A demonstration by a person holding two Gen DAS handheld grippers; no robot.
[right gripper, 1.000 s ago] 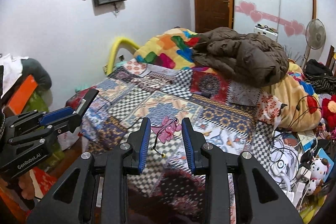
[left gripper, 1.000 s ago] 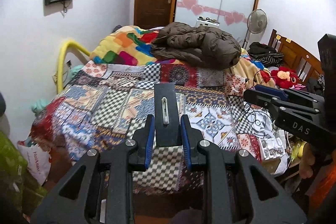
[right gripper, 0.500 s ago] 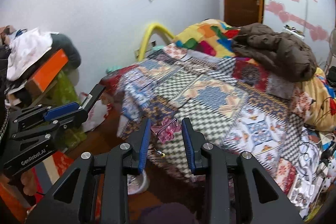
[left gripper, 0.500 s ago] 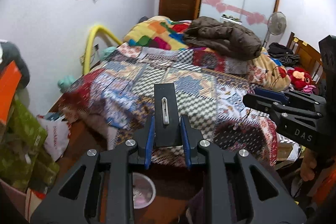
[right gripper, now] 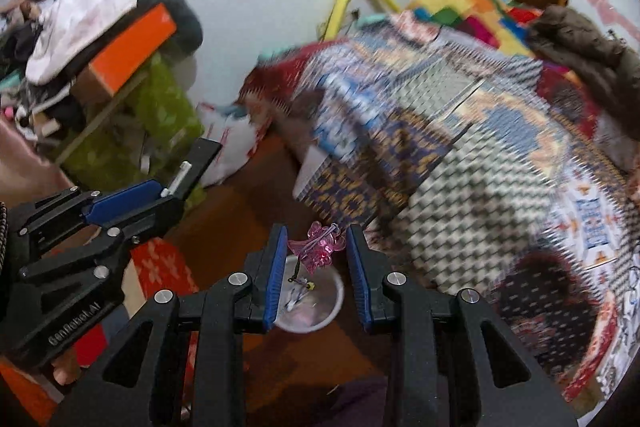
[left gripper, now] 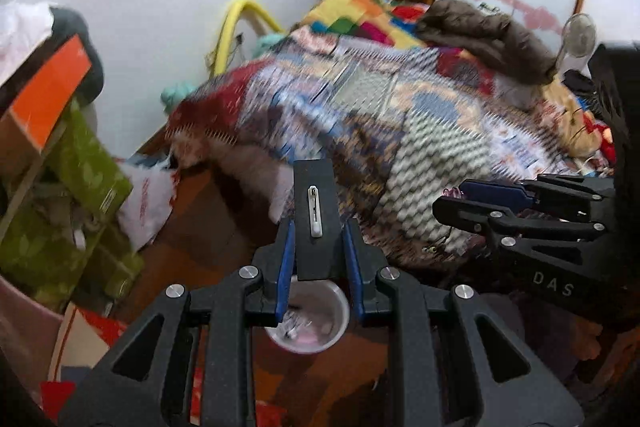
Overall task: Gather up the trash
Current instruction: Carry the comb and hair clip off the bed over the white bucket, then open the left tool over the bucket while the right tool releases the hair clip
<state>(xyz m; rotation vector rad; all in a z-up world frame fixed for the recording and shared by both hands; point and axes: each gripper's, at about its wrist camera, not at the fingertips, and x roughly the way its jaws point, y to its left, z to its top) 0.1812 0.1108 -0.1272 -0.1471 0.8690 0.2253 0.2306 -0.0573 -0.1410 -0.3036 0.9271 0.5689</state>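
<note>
Nearest, the left gripper (left gripper: 319, 247) clamps a flat black card (left gripper: 316, 223) bearing a small white clip, and the right gripper (right gripper: 316, 259) pinches a pink plastic charm (right gripper: 318, 249) with a dangling cord. Below both, a round white bin (right gripper: 316, 307) sits on the brown floor (right gripper: 240, 219) beside the bed's foot corner. Beyond lies the patchwork blanket (left gripper: 400, 115), blurred.

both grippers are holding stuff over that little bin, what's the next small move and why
Probably ease both down a little, then open. The left gripper clamps a black flat piece, the right gripper a pink plastic trinket, and the round bin sits on the floor just beyond the fingertips.
</note>
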